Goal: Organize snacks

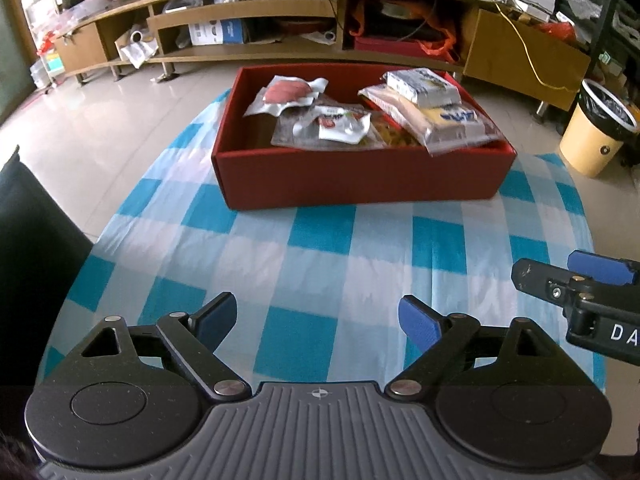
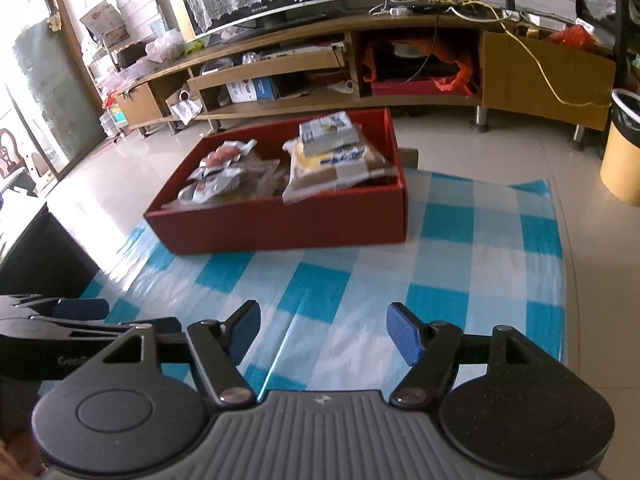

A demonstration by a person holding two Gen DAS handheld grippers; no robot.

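A red open box [image 1: 360, 178] [image 2: 280, 226] sits at the far side of a blue-and-white checked cloth [image 1: 320, 264] [image 2: 460, 264]. Several snack packets lie inside it: a clear pack with pink slices [image 1: 286, 94], a white sachet [image 1: 340, 124], a white block pack [image 1: 424, 86] [image 2: 328, 130] on top of a bread pack [image 1: 444, 120] [image 2: 340, 168]. My left gripper [image 1: 320, 322] hangs open over the near cloth, nothing between its blue pads. My right gripper [image 2: 324, 332] is also open and empty, close beside the left one; its finger [image 1: 600, 270] shows at the left wrist view's right edge.
A long wooden TV bench [image 1: 320, 12] [image 2: 360, 64] with cluttered shelves runs behind the table on a tiled floor. A yellow bin [image 1: 596, 128] [image 2: 622, 152] stands at the right. A dark seat [image 1: 28, 240] borders the table's left side.
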